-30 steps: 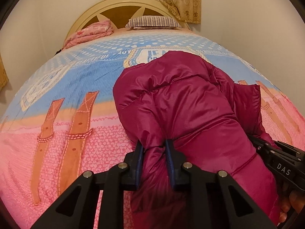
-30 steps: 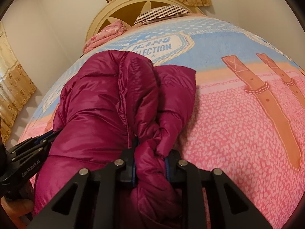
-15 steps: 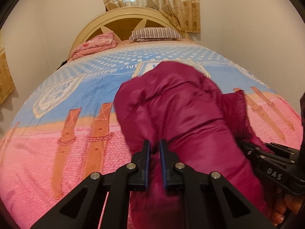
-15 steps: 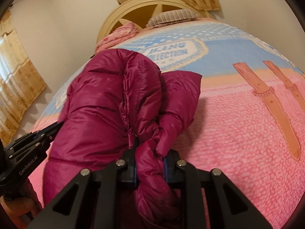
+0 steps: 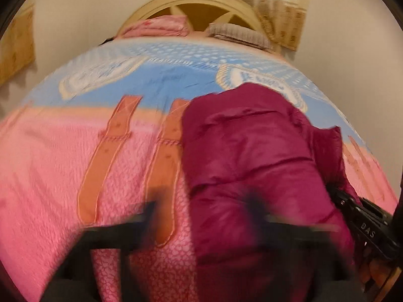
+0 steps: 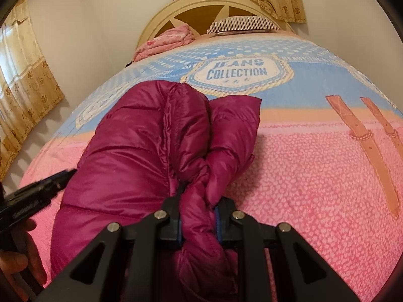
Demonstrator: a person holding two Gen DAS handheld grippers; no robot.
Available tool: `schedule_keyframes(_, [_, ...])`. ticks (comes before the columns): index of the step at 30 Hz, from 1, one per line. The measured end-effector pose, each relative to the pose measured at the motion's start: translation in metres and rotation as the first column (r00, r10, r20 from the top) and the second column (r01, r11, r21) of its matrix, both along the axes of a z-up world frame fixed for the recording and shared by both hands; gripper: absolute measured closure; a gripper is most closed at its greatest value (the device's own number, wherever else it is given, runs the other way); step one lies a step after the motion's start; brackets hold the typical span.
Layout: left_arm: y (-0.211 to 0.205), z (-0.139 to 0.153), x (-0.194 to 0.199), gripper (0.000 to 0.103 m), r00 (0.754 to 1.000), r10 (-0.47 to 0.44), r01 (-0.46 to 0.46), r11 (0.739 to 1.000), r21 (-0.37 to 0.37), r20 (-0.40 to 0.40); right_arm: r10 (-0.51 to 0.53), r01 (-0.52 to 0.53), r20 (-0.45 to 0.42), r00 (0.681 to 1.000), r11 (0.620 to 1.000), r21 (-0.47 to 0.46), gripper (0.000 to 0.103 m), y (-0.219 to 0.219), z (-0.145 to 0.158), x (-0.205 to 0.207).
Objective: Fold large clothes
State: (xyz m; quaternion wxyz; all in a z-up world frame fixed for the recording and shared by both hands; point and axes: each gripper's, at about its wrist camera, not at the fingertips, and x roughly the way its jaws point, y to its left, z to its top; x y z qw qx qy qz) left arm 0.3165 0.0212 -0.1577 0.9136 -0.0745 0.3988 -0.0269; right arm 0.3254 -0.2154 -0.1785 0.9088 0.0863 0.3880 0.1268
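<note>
While the magenta puffer jacket (image 6: 141, 151) is lying bundled on the bed (image 6: 314, 176), filling the lower centre of the right wrist view, the right gripper (image 6: 199, 216) is pinching a twisted roll of its cloth at the bottom of the frame — its fingers (image 6: 173, 214) are clamped on the roll. The left gripper (image 5: 204, 214) is blurring across the bottom of its own view; its jaws have just been opening and are now standing wide apart, with one finger over the jacket's near edge and the other over the bedspread, pressing on nothing. The jacket looks light, soft and springy, and its glossy shell is probably slippery — a shallow pinch may be sliding off. I would be taking hold deep on a stitched seam or the hem, not on a puffed panel.
</note>
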Motion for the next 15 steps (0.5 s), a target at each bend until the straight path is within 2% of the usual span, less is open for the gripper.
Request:
schedule_keyframes(2, [0.002, 0.001, -0.002, 0.001, 1.000, 0.014, -0.013, 0.999, -0.041, 0.010, 0.005, -0.005, -0.005, 1.000, 1.000, -0.016, 0.082, 0.000, -0.003, -0.002])
schedule_keyframes(3, [-0.001, 0.002, -0.001, 0.001, 1.000, 0.008, -0.008, 0.999, -0.031, 0.008, 0.007, -0.008, -0.007, 1.000, 1.000, -0.018, 0.082, -0.001, -0.004, -0.002])
schedule_keyframes(8, [-0.010, -0.017, 0.014, 0.001, 0.998, 0.036, -0.040, 0.997, -0.067, -0.060, 0.003, -0.004, -0.013, 1.000, 1.000, -0.008, 0.082, -0.008, -0.011, -0.001])
schedule_keyframes(10, [-0.018, -0.028, 0.020, 0.001, 0.994, 0.040, -0.043, 0.999, -0.028, -0.098, 0.001, -0.001, -0.012, 1.000, 1.000, -0.011, 0.082, -0.009, -0.013, -0.002])
schedule_keyframes(12, [-0.024, -0.036, 0.021, 0.001, 0.994, 0.036, -0.037, 0.999, -0.005, -0.099, -0.001, 0.001, -0.011, 1.000, 1.000, -0.012, 0.082, -0.009, -0.014, -0.004])
schedule_keyframes(13, [-0.028, -0.039, 0.022, 0.004, 0.995, 0.026, -0.026, 1.000, 0.005, -0.100, -0.006, 0.006, -0.013, 1.000, 1.000, -0.006, 0.082, -0.010, -0.015, -0.003])
schedule_keyframes(15, [-0.036, -0.038, 0.019, 0.031, 0.996, -0.013, 0.014, 1.000, 0.002, -0.093, -0.010, 0.010, -0.017, 1.000, 1.000, 0.006, 0.082, -0.011, -0.017, -0.004])
